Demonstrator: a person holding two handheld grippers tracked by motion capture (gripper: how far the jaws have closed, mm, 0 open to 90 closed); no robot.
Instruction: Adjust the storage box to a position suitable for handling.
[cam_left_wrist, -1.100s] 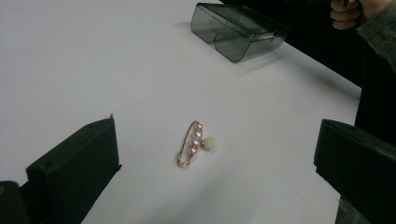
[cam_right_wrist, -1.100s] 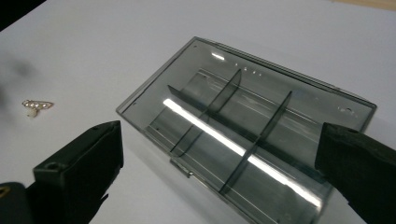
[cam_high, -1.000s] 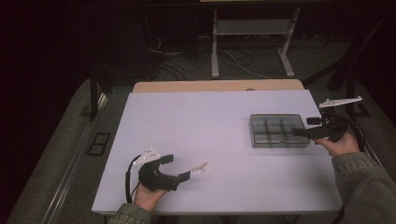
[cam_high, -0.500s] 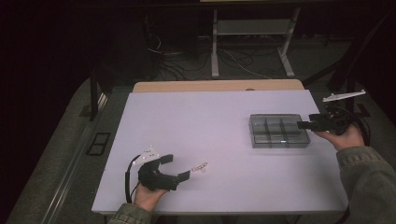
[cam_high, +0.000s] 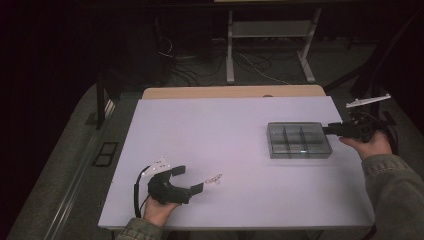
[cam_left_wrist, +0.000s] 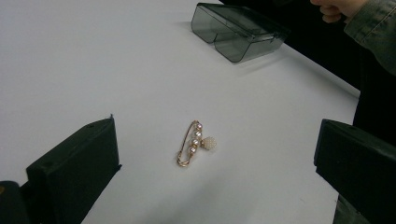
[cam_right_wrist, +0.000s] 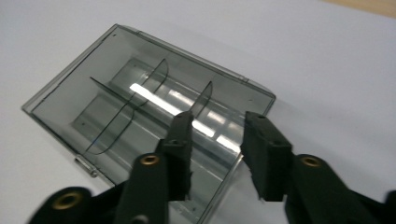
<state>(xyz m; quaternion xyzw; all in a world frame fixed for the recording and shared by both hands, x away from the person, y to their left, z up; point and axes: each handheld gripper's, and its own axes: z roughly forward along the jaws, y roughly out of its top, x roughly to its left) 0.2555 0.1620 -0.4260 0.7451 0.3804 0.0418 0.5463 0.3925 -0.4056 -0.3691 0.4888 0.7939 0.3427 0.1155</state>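
A: Where is the left gripper (cam_high: 199, 181)?

B: Low on the near left of the white table (cam_high: 220, 130), held in the person's left hand (cam_high: 159, 210). Its jaws are spread wide with nothing between them. Just ahead of them a gold pin with pearls (cam_left_wrist: 194, 143) lies flat on the table, untouched.

A: And the right gripper (cam_right_wrist: 217, 156)?

B: At the right end of a smoky clear plastic box (cam_high: 298, 139), held in the right hand (cam_high: 372, 145). The jaws stand partly apart, holding nothing, with their tips over the box's near rim.

A: The box itself?

B: It sits on the right side of the table, divided into compartments, well apart from the pin.
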